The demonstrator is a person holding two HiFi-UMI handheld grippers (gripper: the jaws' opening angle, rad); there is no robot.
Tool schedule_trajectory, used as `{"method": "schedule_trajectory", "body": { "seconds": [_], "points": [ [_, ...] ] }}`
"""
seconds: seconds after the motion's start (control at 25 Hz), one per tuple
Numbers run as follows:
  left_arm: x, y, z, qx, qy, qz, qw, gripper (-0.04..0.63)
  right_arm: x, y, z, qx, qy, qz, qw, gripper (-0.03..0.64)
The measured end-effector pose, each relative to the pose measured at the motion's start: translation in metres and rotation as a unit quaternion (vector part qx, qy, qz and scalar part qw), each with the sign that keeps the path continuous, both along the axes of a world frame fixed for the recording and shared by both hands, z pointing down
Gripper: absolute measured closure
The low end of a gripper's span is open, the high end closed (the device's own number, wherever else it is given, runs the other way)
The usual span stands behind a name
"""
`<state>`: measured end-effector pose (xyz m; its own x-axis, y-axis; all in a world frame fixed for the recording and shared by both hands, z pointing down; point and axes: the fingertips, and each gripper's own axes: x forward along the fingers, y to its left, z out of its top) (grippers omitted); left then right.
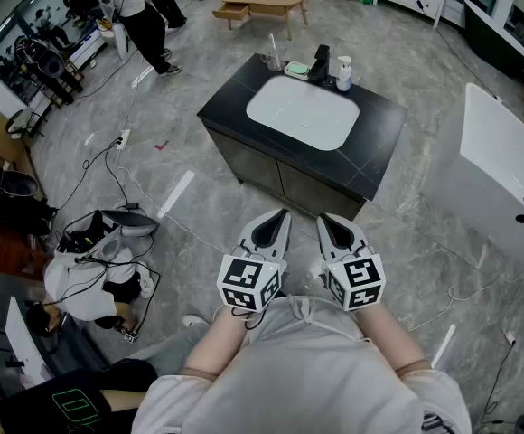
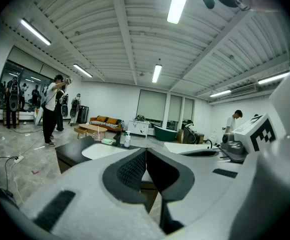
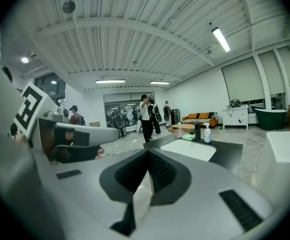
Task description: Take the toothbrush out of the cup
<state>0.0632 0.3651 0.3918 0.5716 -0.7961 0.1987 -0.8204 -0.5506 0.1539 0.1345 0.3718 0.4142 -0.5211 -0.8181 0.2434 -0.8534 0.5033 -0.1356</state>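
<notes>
A clear cup [image 1: 272, 60] with a white toothbrush [image 1: 273, 45] standing in it sits at the far left corner of the black vanity top [image 1: 379, 152], beside the white basin [image 1: 303, 113]. In the left gripper view the cup [image 2: 98, 134] is small and far off; the right gripper view also shows the distant cup [image 3: 178, 132]. My left gripper [image 1: 283, 213] [image 2: 146, 151] and right gripper [image 1: 322, 219] [image 3: 147, 153] are held side by side close to my body, well short of the vanity. Both are shut with nothing between the pads.
On the vanity stand a black faucet [image 1: 320, 64], a white soap bottle [image 1: 344, 73] and a green soap dish [image 1: 296, 68]. A white bathtub [image 1: 506, 179] is at the right. Cables and bags [image 1: 90, 269] lie at the left. A person [image 1: 145, 16] stands beyond, near a wooden table [image 1: 262, 3].
</notes>
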Motion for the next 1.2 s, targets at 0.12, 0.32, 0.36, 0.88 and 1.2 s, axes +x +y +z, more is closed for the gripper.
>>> {"method": "schedule_trajectory", "body": {
  "seconds": [0.12, 0.32, 0.36, 0.88, 1.2],
  "points": [
    [-0.003, -0.003, 0.003, -0.002, -0.006, 0.004, 1.0, 0.575, -0.006, -0.001, 0.001, 0.001, -0.004, 0.001, 1.0, 0.592],
    [-0.006, -0.006, 0.007, -0.007, -0.006, 0.005, 0.9999, 0.575, -0.012, -0.005, 0.004, -0.002, -0.008, -0.004, 1.0, 0.592],
    [-0.007, -0.006, 0.007, -0.008, -0.005, 0.004, 0.9999, 0.575, -0.013, -0.005, 0.004, -0.003, -0.008, -0.005, 1.0, 0.592],
    [-0.017, -0.009, 0.018, -0.022, -0.001, -0.011, 0.9997, 0.575, -0.019, -0.013, 0.013, -0.011, -0.001, -0.002, 1.0, 0.591],
    [-0.031, -0.031, 0.023, -0.028, 0.001, -0.016, 0.9995, 0.575, -0.032, -0.033, 0.023, -0.026, -0.003, -0.007, 1.0, 0.591]
  ]
}}
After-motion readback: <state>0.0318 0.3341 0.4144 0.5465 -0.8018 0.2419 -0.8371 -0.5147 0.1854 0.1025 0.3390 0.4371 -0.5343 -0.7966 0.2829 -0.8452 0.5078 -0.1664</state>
